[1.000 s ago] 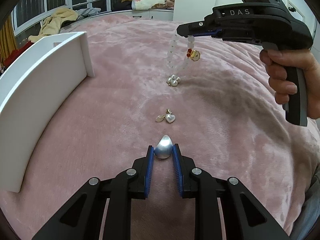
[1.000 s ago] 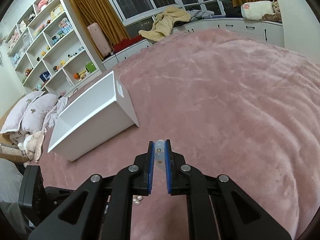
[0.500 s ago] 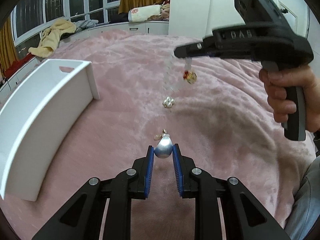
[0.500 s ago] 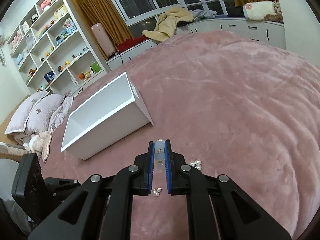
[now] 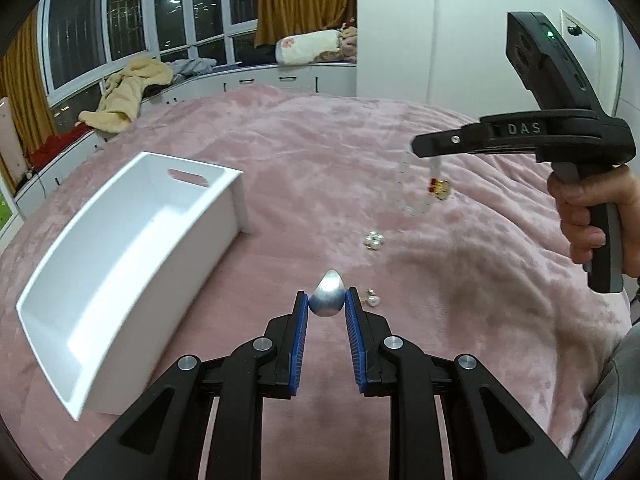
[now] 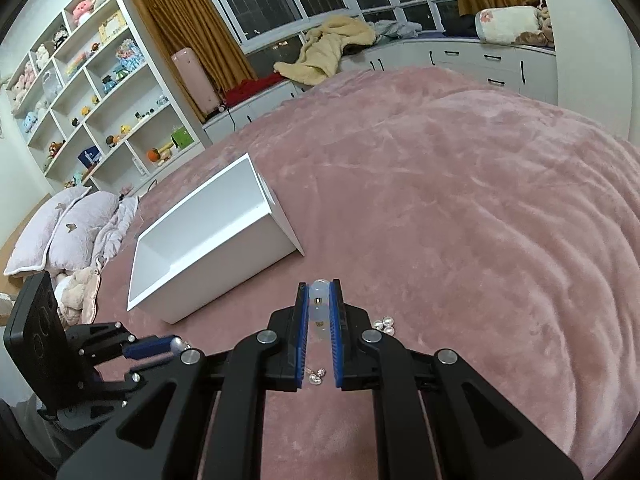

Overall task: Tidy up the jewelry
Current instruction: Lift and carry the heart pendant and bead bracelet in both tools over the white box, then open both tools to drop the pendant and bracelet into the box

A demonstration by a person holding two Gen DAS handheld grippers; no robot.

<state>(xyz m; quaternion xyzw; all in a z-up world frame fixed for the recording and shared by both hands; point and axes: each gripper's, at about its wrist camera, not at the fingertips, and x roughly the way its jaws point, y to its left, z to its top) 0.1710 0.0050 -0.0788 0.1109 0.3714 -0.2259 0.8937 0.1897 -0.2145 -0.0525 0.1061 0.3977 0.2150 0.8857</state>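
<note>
My left gripper [image 5: 327, 300] is shut on a silver teardrop earring [image 5: 328, 299] and holds it above the pink blanket, right of the white box [image 5: 120, 256]. My right gripper [image 6: 319, 300] is shut on a pale bead bracelet [image 6: 319, 304]; in the left wrist view the bracelet [image 5: 418, 196] hangs from it with a red and gold charm [image 5: 440, 189]. A pearl cluster [image 5: 373, 239] and a small pearl earring [image 5: 373, 299] lie on the blanket. The box also shows in the right wrist view [image 6: 208, 240], open and empty, left of my right gripper.
The pink blanket [image 6: 460, 208] covers a wide bed. Pillows [image 6: 60, 228] lie beyond the box, shelves [image 6: 92, 92] stand behind them. The pearl cluster [image 6: 385, 324] and small earring [image 6: 316, 376] lie below my right gripper. My left gripper shows at lower left [image 6: 176, 346].
Both grippers have risen and swung toward the white box, which now shows more fully. The bracelet swings under the right gripper. The loose pearls stay on the blanket.
</note>
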